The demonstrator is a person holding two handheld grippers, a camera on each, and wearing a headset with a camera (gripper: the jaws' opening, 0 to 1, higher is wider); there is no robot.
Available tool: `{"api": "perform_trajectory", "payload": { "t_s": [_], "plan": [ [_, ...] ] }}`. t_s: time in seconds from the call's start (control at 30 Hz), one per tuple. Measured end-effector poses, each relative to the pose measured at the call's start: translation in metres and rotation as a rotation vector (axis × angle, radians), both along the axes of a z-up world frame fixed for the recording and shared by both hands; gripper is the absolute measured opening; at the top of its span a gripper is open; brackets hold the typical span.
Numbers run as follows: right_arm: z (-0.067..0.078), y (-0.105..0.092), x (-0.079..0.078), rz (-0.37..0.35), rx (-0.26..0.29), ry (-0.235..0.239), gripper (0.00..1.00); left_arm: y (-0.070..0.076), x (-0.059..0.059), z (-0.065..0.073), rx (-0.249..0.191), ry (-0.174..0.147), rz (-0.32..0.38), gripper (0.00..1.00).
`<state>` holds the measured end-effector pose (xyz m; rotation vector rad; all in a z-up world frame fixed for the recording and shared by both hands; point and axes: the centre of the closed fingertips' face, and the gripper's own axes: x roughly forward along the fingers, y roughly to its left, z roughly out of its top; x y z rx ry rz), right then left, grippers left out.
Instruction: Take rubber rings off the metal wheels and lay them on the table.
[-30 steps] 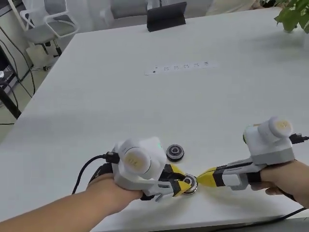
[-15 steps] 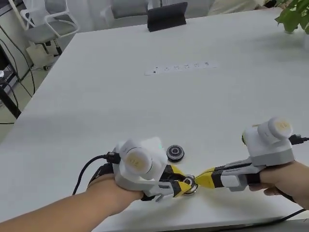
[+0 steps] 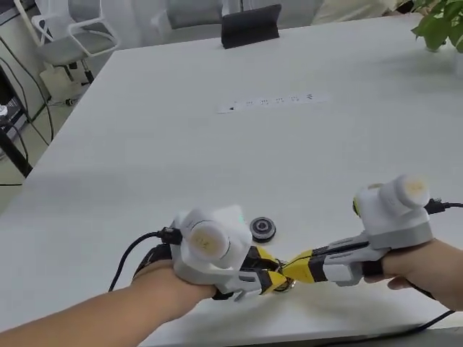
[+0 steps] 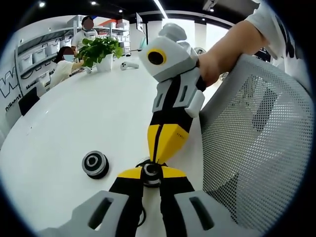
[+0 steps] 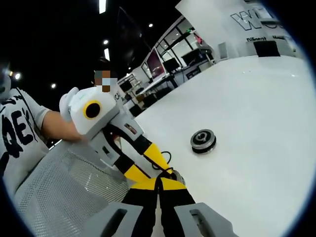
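The smooth white table [image 3: 217,144] spreads beyond both grippers, and a grey mesh chair back [image 4: 256,128] sits beside the left jaws. The left gripper [image 3: 272,279] clamps its yellow wedge jaws on a round metal wheel [image 4: 151,172]. The right gripper [image 3: 292,270], jaws drawn narrow, touches that wheel's rim tip-first; whether it pinches rubber I cannot tell. A second wheel [image 3: 262,228], black-ringed, lies flat just beyond the left gripper.

Left hand-held gripper [image 3: 272,280] and right hand-held gripper [image 3: 291,270] meet tip-to-tip (both jaws closed).
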<state>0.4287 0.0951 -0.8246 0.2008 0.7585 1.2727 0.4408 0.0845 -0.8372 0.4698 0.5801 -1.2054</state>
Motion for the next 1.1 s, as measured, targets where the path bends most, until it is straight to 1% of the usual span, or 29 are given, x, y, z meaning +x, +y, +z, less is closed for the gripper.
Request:
{"api": "perform_trajectory", "payload": {
  "t_s": [0.17,0.23,0.3,0.37,0.5,0.63,0.7,0.83,0.97,1.1],
  "plan": [
    [0.001,0.0,0.001,-0.009,0.013,0.017,0.0,0.0,0.0,0.0,-0.003,-0.001,-0.001,0.07],
    [-0.001,-0.001,0.002,-0.007,0.006,0.018,0.0,0.0,0.0,0.0,-0.009,0.0,-0.002,0.07],
    [-0.002,-0.002,0.002,-0.01,-0.001,0.018,0.0,0.0,0.0,0.0,-0.019,-0.006,-0.009,0.07],
    [-0.004,-0.004,0.004,-0.015,-0.006,0.018,0.0,0.0,0.001,0.0,-0.028,0.0,-0.007,0.07],
    [-0.007,-0.007,0.005,-0.018,-0.017,0.014,0.0,-0.001,0.0,0.0,-0.02,-0.001,-0.017,0.08],
    [-0.007,-0.007,0.006,-0.024,-0.017,0.012,0.0,-0.001,-0.001,0.0,-0.019,0.005,-0.024,0.08],
    [-0.007,-0.008,0.007,-0.026,-0.016,0.011,0.0,-0.001,-0.002,-0.001,-0.018,0.014,-0.029,0.09],
    [-0.005,-0.008,0.005,-0.028,-0.012,0.01,0.0,-0.001,-0.005,-0.001,0.003,0.006,-0.055,0.12],
    [-0.003,-0.009,0.005,-0.031,-0.008,0.006,0.0,-0.001,-0.006,0.005,-0.007,0.009,-0.059,0.13],
    [-0.001,-0.01,0.005,-0.035,0.001,0.01,0.0,0.0,-0.008,0.014,-0.031,0.024,-0.059,0.16]
  ]
}}
